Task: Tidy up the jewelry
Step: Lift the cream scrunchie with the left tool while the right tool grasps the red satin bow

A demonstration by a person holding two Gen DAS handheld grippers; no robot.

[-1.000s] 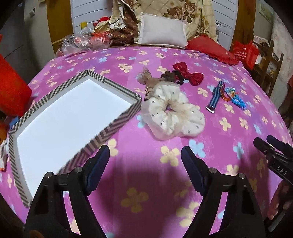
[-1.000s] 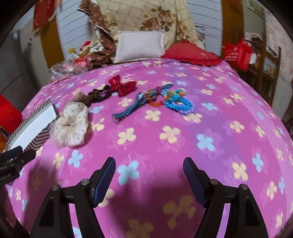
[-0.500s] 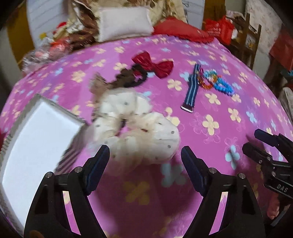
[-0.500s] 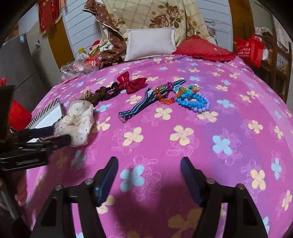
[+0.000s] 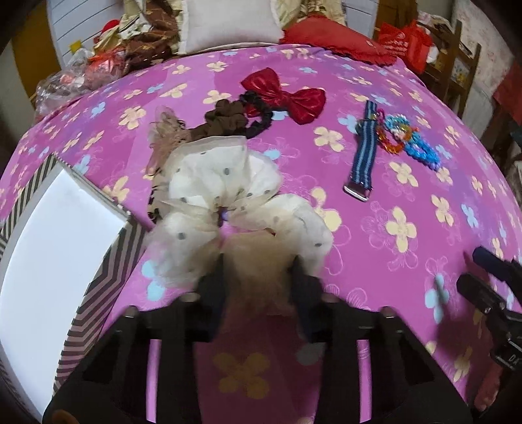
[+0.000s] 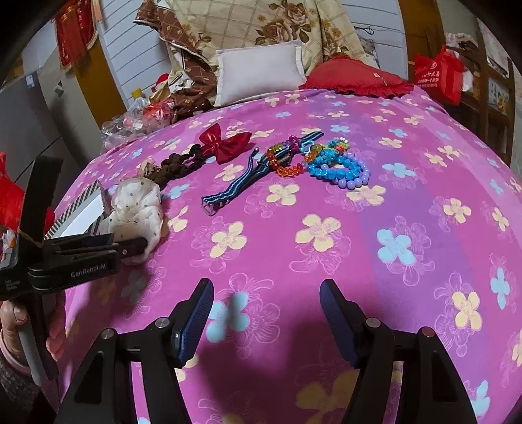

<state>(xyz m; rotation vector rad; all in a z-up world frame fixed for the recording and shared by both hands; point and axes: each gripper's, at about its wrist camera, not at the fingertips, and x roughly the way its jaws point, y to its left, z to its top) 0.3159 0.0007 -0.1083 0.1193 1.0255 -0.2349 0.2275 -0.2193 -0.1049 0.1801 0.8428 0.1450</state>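
Flowered pink bed (image 6: 407,208) carries scrunchies (image 5: 241,195), bow (image 5: 287,94), strap (image 5: 363,153), bracelets (image 6: 339,166), box (image 5: 49,248).

1. A home bedroom: a bed (image 6: 407,202) under a pink flowered cover.
2. A white pillow (image 6: 259,76), red cushion (image 6: 359,80) and floral quilt (image 6: 261,26) piled at its head.
3. A wooden shelf (image 6: 492,98) beside it.

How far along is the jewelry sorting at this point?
Nothing looks sorted yet: the striped box shows only its white inside. In hand: the left gripper, whose jaws have just been closing, pinches the cream scrunchie. Left on the bedspread: the brown scrunchie, red bow, striped strap and bead bracelets. The right gripper is open.
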